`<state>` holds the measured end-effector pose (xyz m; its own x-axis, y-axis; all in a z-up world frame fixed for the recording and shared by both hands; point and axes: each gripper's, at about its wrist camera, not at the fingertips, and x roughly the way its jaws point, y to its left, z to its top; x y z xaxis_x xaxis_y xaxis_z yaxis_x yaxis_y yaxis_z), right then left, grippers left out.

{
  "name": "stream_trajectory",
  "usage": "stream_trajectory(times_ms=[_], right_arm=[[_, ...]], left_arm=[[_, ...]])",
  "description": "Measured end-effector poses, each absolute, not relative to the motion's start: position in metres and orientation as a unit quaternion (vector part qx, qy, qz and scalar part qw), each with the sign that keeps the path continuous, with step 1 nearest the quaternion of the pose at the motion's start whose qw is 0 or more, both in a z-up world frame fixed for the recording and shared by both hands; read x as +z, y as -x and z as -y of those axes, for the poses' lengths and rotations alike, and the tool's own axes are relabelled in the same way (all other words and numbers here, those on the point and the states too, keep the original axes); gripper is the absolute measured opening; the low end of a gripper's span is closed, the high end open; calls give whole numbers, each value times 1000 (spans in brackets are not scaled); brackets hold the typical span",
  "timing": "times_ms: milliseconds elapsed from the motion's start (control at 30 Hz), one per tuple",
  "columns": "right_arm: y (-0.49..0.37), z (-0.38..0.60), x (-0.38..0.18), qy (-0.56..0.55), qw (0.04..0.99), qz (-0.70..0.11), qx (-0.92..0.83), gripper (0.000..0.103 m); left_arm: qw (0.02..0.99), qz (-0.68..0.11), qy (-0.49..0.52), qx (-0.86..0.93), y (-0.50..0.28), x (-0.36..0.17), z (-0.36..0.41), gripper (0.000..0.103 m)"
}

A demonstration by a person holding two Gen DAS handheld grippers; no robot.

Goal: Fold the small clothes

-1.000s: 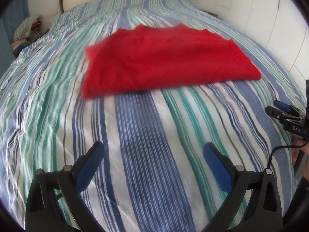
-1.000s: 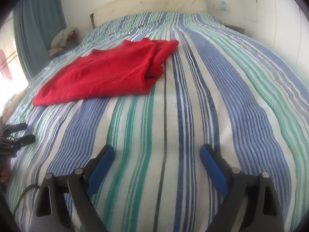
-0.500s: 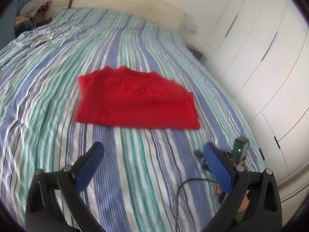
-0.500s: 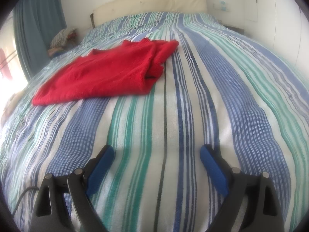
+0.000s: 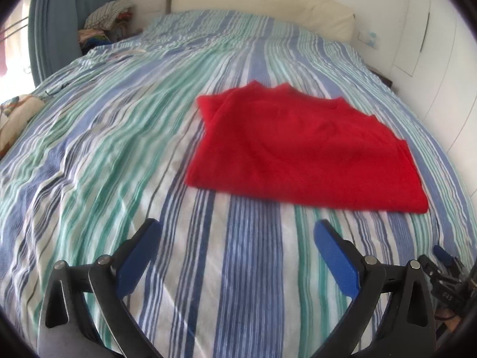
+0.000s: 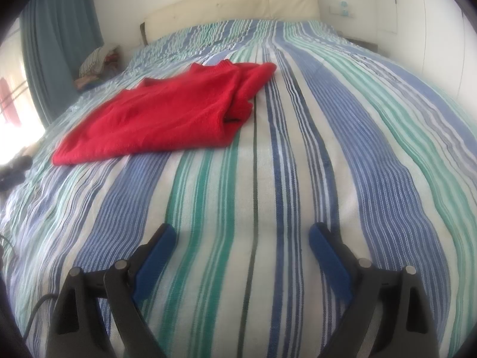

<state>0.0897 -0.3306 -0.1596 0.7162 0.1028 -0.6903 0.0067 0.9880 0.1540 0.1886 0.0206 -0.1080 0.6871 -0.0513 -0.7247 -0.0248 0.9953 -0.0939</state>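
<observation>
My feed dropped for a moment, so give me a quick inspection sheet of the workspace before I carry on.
Surface: striped bedspread, slightly rumpled on its left side.
Job's things: red garment, folded flat on the bedspread.
Clutter: pile of clothes beside the headboard.
Grippers: left gripper open, empty; right gripper open, empty; both short of the garment.
Cables: dark cable by the right gripper.
Surroundings: blue curtain, white wardrobe doors.
</observation>
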Motion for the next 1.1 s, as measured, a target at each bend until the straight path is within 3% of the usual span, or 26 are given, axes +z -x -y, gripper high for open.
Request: stream_trajectory(times_ms=[300, 467, 767, 933, 967, 1000, 1033, 1100], right_arm=[[-90, 331, -160, -72, 924, -376, 25, 91], [-92, 331, -154, -74, 918, -390, 26, 91], [-198, 367, -89, -232, 895, -374, 72, 90], [-272, 363, -123, -249, 869, -424, 47, 67], [-279, 362, -130, -257, 863, -433, 45, 51], [-282, 361, -133, -257, 863, -434, 34, 20], [-283, 360, -132, -257, 865, -431, 25, 9], [-281, 354, -118, -249, 872, -421, 9, 10]], left_arm=[[915, -402, -23, 17, -201, -138, -39, 102], [906, -422, 31, -3, -200, -152, -67, 102], [904, -427, 39, -9, -201, -159, -64, 102], [901, -430, 53, -17, -201, -157, -71, 102], [900, -431, 56, -20, -200, -155, -73, 102], [900, -430, 60, -22, -199, -151, -75, 102], [901, -428, 65, -26, -197, -146, -77, 102], [905, -416, 78, -33, -193, -131, -84, 102]])
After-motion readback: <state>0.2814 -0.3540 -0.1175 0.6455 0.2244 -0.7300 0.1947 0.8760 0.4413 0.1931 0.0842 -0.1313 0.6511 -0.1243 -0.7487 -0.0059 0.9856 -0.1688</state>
